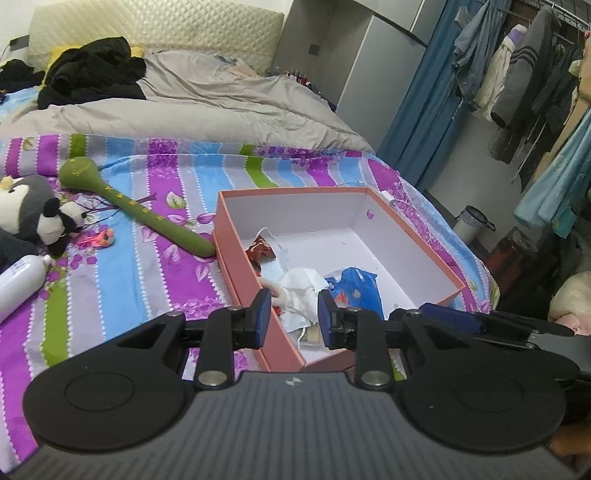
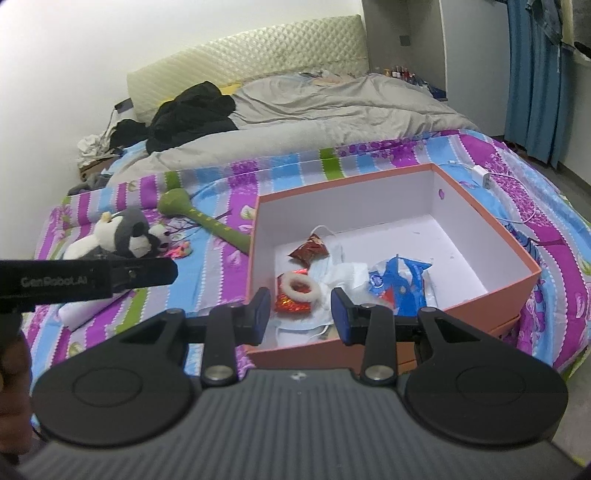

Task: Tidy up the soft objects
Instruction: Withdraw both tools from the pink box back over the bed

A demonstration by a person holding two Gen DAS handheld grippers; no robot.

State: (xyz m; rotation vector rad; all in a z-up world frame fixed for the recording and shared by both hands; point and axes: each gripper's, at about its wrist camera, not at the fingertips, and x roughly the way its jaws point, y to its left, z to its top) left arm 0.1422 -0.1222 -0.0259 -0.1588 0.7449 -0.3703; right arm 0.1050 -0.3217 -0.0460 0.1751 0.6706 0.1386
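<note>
Left gripper (image 1: 291, 314): jaws apart, nothing between the pads, hanging above the near corner of the box (image 1: 417, 236); right gripper (image 2: 300, 311): jaws apart too, empty, above the box's near wall; the left one also shows as a black bar at the left edge of the right view.

Box is orange outside, white inside, open, sitting on the striped sheet (image 1: 155, 269); contents bunched at the near-left end: face masks (image 2: 332, 273), white ring (image 2: 298, 287) on a red wrapper, brown-red packet (image 2: 309, 251), blue-white bag (image 2: 400, 282); far half of the floor is bare.

Left of the box, on the sheet: white bottle (image 1: 20, 282) lying down near the edge; small pink-red item (image 1: 99, 238), can't tell what; panda plush (image 1: 61, 221) against a grey plush (image 1: 26, 201); green star-dotted stick toy (image 1: 129, 203), thin end touching or just beside the box's left wall.

Right of the box's far corner: white charger (image 2: 481, 176) with cable.

Further back: grey duvet (image 1: 207, 107), black clothes (image 1: 92, 72) heaped on it, cream headboard (image 1: 155, 27); clothes on a rack (image 1: 524, 77) at far right by a blue curtain (image 1: 421, 96).
</note>
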